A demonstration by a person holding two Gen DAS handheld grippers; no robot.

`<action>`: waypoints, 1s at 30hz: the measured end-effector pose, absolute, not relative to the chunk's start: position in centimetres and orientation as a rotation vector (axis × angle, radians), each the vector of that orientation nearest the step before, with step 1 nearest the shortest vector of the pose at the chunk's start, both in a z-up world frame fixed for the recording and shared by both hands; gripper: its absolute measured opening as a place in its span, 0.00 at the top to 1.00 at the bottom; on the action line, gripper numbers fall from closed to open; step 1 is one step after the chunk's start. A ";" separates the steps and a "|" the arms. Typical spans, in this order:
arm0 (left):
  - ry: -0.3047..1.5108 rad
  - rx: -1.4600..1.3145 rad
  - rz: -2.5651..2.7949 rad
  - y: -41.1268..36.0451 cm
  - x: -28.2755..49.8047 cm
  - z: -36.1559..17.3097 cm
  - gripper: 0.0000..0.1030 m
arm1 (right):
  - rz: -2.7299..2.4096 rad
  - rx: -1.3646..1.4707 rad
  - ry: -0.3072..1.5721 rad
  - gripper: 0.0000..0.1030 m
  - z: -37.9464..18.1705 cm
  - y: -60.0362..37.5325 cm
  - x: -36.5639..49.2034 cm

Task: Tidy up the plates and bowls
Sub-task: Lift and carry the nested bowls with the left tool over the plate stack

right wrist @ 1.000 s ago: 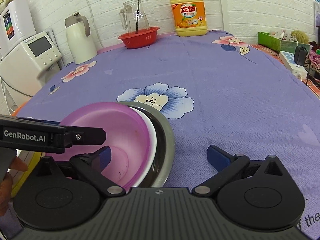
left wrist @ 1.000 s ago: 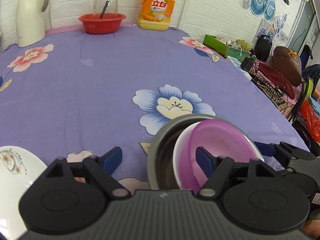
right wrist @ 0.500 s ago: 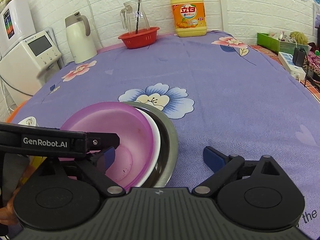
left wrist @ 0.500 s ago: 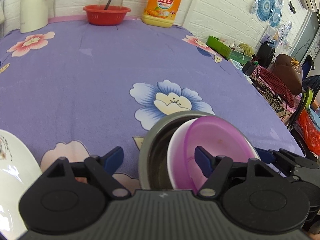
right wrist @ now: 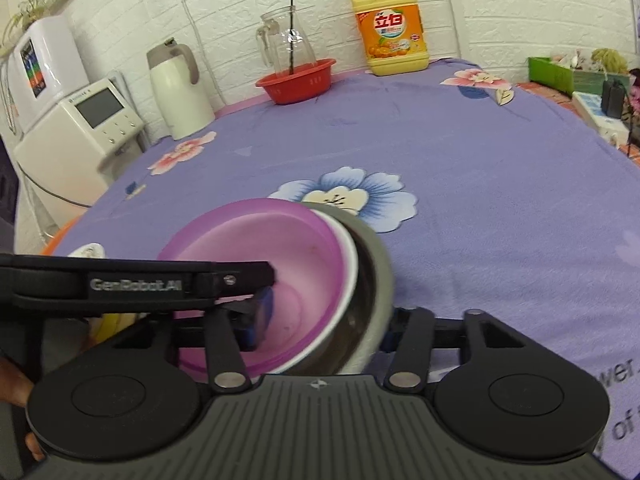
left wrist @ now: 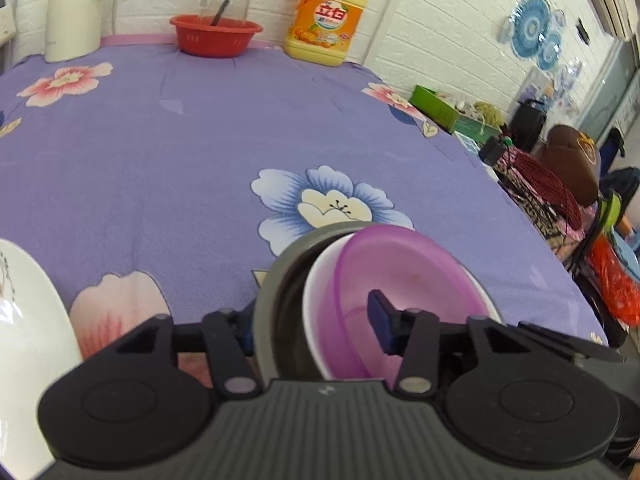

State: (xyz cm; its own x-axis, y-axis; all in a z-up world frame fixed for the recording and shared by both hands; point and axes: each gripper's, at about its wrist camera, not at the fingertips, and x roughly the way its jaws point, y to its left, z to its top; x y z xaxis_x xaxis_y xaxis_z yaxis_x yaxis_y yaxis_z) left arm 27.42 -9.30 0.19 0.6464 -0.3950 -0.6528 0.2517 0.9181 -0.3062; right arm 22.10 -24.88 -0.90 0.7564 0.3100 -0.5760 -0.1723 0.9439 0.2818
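Left wrist view: the left gripper (left wrist: 310, 326) pinches the near rims of the nested stack — purple bowl (left wrist: 396, 280) in a white bowl (left wrist: 316, 308) in a steel bowl (left wrist: 272, 300). A white plate (left wrist: 28, 320) lies apart at left, unstacked; open tablecloth (left wrist: 160, 140) beyond.

Right wrist view: the right gripper (right wrist: 324, 322) clamps the same stack's other side — table edge near.

home kitchen/dining corner | floral purple tablecloth (right wrist: 480, 152) | dish soap jug (right wrist: 390, 28), thermos (right wrist: 180, 88), red basin (right wrist: 296, 80) with glass pitcher (right wrist: 286, 46) | white brick wall (right wrist: 500, 4) | countertop appliance (right wrist: 80, 132)
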 end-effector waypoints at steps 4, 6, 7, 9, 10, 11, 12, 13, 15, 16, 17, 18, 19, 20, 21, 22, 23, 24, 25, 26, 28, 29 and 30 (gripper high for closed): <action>0.805 -0.233 -0.370 -9.4 27.4 0.5 0.62 | 0.236 0.240 0.672 0.19 -0.7 -24.7 22.1; 0.796 -0.247 -0.383 -9.4 27.1 1.0 0.62 | 0.221 0.224 0.655 0.18 -0.1 -24.6 21.8; 0.784 -0.250 -0.389 -9.3 26.9 1.4 0.62 | 0.216 0.216 0.646 0.18 0.3 -24.6 21.6; 0.760 -0.254 -0.395 -9.1 26.6 2.3 0.62 | 0.211 0.205 0.624 0.18 1.1 -24.5 21.3; 0.747 -0.257 -0.397 -8.9 26.5 2.8 0.62 | 0.212 0.199 0.613 0.18 1.5 -24.3 21.2; 0.734 -0.261 -0.395 -8.6 26.3 3.3 0.63 | 0.215 0.192 0.600 0.18 2.0 -24.2 21.1; 0.722 -0.264 -0.392 -8.2 26.1 3.8 0.63 | 0.220 0.186 0.589 0.18 2.4 -23.9 21.1; 0.709 -0.266 -0.384 -7.7 25.9 4.3 0.63 | 0.228 0.181 0.579 0.18 2.8 -23.6 21.1; 0.683 -0.272 -0.361 -6.5 25.5 5.2 0.63 | 0.250 0.170 0.559 0.18 3.5 -22.8 21.1; 0.670 -0.276 -0.346 -5.7 25.3 5.7 0.63 | 0.266 0.164 0.549 0.18 3.9 -22.1 21.1; 0.658 -0.277 -0.329 -5.0 25.0 6.0 0.63 | 0.283 0.159 0.540 0.18 4.2 -21.5 21.1; 0.646 -0.278 -0.309 -4.2 24.7 6.4 0.63 | 0.301 0.155 0.532 0.18 4.5 -20.8 21.2; 0.633 -0.278 -0.284 -3.1 24.4 6.8 0.64 | 0.325 0.153 0.524 0.18 4.8 -20.0 21.3; 0.622 -0.276 -0.260 -2.2 24.1 7.2 0.64 | 0.349 0.154 0.517 0.18 5.0 -19.1 21.5; 0.608 -0.273 -0.229 -1.0 23.7 7.6 0.65 | 0.374 0.158 0.510 0.18 5.2 -18.3 21.6; 0.595 -0.273 -0.202 0.0 23.3 8.0 0.65 | 0.403 0.161 0.505 0.18 5.4 -17.2 21.8; 0.582 -0.278 -0.172 1.2 22.9 8.3 0.65 | 0.431 0.160 0.501 0.18 5.7 -16.2 22.0; 0.571 -0.285 -0.145 2.4 22.5 8.5 0.65 | 0.459 0.156 0.497 0.18 6.0 -15.2 22.1; 0.561 -0.293 -0.120 3.5 22.1 8.7 0.65 | 0.486 0.148 0.493 0.18 6.2 -14.1 22.2; 0.551 -0.303 -0.095 4.6 21.6 8.8 0.65 | 0.512 0.139 0.491 0.18 6.5 -13.0 22.2; 0.536 -0.320 -0.049 6.8 20.6 8.9 0.65 | 0.562 0.120 0.487 0.18 6.8 -10.9 22.2; 0.533 -0.327 -0.027 7.8 20.1 8.8 0.65 | 0.587 0.112 0.487 0.18 6.9 -9.8 22.1; 0.535 -0.335 -0.006 8.7 19.6 8.5 0.65 | 0.607 0.106 0.490 0.18 6.9 -8.9 22.0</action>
State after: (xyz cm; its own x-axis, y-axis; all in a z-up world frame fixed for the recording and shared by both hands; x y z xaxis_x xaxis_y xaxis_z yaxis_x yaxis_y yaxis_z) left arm 19.62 8.72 8.55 0.8616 -0.0925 -0.4990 -0.0810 0.9456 -0.3152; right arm 22.04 -8.90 6.86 0.7110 0.5708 -0.4108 -0.5215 0.8198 0.2366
